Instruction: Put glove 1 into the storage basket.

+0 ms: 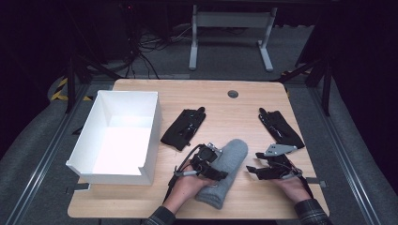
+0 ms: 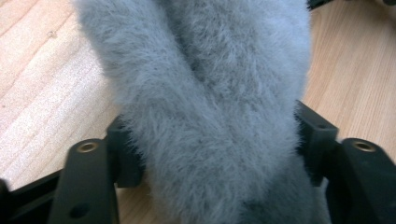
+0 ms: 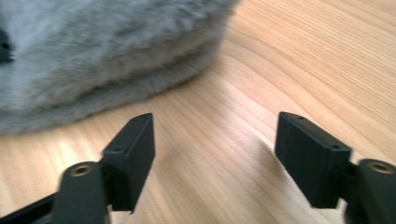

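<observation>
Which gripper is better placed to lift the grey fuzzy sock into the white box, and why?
Left. The left gripper has its jaws around the grey sock and sits nearer the white box; the right gripper is open beside it.

Both grippers are black, blocky tools held by bare hands. The left gripper (image 1: 220, 174) carries a small silvery block on top, and a dark cable loops out behind it beside the left hand (image 1: 185, 186). The right gripper (image 1: 250, 170) wears a grey three-cornered plate on top, pierced with small holes. Behind it, the right hand (image 1: 293, 185) leads into a dark plaid sleeve (image 1: 310, 212). Close up, each jaw is a flat rectangular matte-black pad (image 3: 132, 151) on a thicker arm, with a brass-ringed screw hole (image 3: 80, 170) just behind the pad.
</observation>
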Tool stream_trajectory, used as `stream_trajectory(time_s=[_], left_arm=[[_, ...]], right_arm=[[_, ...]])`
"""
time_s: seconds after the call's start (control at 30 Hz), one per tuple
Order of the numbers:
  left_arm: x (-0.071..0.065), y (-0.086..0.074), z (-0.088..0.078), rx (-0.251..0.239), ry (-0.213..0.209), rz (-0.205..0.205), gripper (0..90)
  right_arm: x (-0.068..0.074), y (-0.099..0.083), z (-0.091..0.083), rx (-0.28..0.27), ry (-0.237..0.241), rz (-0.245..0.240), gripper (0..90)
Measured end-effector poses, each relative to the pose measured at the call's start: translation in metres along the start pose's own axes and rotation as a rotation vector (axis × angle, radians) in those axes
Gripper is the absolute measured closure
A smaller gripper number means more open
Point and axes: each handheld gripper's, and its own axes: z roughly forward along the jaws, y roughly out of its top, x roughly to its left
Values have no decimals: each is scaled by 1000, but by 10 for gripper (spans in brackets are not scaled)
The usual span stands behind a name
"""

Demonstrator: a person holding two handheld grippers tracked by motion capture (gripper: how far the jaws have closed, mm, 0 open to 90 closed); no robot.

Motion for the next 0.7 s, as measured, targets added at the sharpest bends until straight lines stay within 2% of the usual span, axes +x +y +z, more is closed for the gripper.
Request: stream_trajectory(time_s=[0.17, 0.23, 0.4, 0.53, 0.7], left_arm=[[3, 0, 0, 6, -40, -6, 486], [3, 1, -1, 10, -47, 4, 517], [1, 2, -2, 11, -51, 21, 599], [3, 2, -4, -3, -70, 16, 622], [1, 3, -10, -13, -77, 32, 639]], right_arm=[[-3, -3, 3, 4, -16, -13, 225], [-2, -3, 5, -3, -28, -20, 213], [-2, -3, 6, -3, -18, -27, 176], [-2, -3, 7, 3, -10, -33, 155], [-2, -3, 7, 3, -10, -33, 155]])
